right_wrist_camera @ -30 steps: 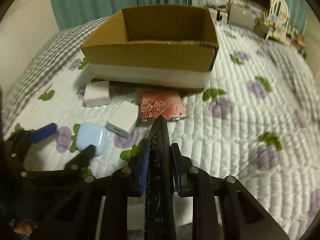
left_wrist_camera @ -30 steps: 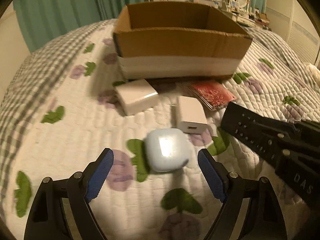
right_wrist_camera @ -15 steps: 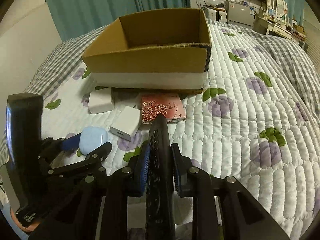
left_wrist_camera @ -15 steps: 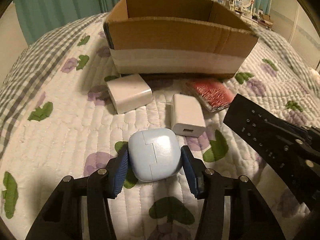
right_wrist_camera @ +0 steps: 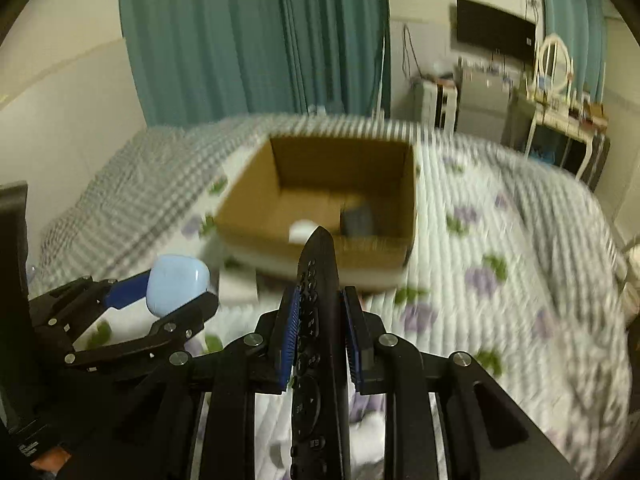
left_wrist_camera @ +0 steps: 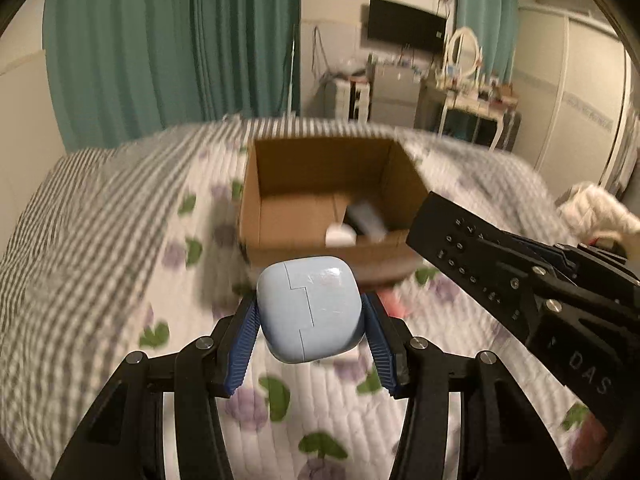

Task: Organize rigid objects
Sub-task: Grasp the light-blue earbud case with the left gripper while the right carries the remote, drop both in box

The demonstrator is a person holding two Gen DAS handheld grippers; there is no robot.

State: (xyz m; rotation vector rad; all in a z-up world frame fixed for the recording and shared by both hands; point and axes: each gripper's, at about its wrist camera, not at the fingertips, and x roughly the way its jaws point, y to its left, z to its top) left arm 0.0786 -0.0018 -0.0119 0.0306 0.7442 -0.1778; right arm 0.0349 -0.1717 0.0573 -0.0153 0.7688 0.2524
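My left gripper (left_wrist_camera: 310, 316) is shut on a light blue earbuds case (left_wrist_camera: 311, 309) and holds it in the air above the quilt, short of the open cardboard box (left_wrist_camera: 280, 176). The case also shows in the right wrist view (right_wrist_camera: 177, 283). My right gripper (right_wrist_camera: 320, 320) is shut on a black remote control (right_wrist_camera: 319, 320), which points toward the cardboard box (right_wrist_camera: 256, 184); the remote shows at the right of the left wrist view (left_wrist_camera: 480, 264). Inside the box lie a white object (left_wrist_camera: 340, 235) and a grey object (left_wrist_camera: 366, 218).
The bed carries a white quilt with purple and green flowers (right_wrist_camera: 500, 280). A white charger (right_wrist_camera: 238, 285) and a red item (left_wrist_camera: 390, 302) lie on it in front of the box, blurred. Teal curtains (left_wrist_camera: 160, 40) and a dresser (left_wrist_camera: 464, 108) stand behind.
My left gripper closed on the blue case and lifted it off the quilt. Both grippers rose and tilted up, so the inside of the box now shows. The remote stayed gripped.
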